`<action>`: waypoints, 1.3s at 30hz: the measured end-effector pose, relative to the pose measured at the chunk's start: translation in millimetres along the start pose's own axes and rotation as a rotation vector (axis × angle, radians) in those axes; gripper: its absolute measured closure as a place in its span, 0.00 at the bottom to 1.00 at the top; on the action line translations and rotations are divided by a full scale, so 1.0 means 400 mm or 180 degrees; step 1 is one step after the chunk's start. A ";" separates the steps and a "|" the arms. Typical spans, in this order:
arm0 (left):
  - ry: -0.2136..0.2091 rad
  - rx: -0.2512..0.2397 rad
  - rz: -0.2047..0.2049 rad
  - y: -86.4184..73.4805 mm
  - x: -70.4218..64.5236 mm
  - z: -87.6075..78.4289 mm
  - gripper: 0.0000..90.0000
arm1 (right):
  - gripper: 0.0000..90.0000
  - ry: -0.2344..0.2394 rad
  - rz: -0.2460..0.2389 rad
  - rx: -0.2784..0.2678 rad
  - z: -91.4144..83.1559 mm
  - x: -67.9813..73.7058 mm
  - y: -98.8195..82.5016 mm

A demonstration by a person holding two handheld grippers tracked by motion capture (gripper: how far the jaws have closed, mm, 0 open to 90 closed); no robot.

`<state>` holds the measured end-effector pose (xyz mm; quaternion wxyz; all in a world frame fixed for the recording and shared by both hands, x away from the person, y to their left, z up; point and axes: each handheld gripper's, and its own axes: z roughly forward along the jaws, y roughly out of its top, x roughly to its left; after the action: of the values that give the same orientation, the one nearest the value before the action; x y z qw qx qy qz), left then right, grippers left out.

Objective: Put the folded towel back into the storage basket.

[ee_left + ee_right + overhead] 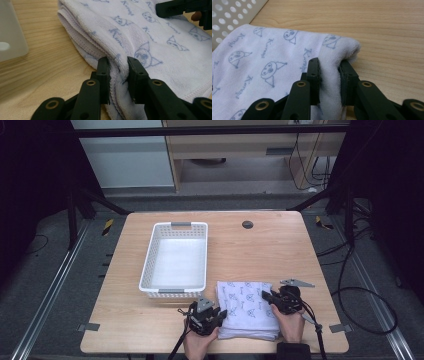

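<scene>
A folded white towel (248, 309) with a blue cartoon print lies near the front edge of the wooden table (270, 250). My left gripper (220, 314) pinches the towel's left edge; in the left gripper view its jaws are shut on the layered hem of the towel (140, 40), left gripper (118, 72). My right gripper (266, 296) clamps the right edge; in the right gripper view the thick fold of the towel (274, 57) is squeezed between the jaws, right gripper (329, 75). The right gripper's black jaw (175, 8) also shows at the top right of the left gripper view.
A white perforated basket (176, 261) stands empty just behind and left of the towel; its wall (227, 15) shows in the right gripper view. A round grommet (247, 224) sits at the table's far edge. Bare wood lies to the right and far left.
</scene>
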<state>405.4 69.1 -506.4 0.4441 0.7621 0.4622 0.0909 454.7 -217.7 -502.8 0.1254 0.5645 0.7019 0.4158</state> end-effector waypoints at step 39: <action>0.0213 -0.0511 0.0589 0.185 -0.040 -0.187 0.83 | 0.83 -0.0003 -0.0281 -0.0844 -0.149 0.131 0.141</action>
<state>401.7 87.7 -401.7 0.4777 0.7601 0.3957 0.1936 437.6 -195.9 -409.4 0.2174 0.5118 0.6649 0.4987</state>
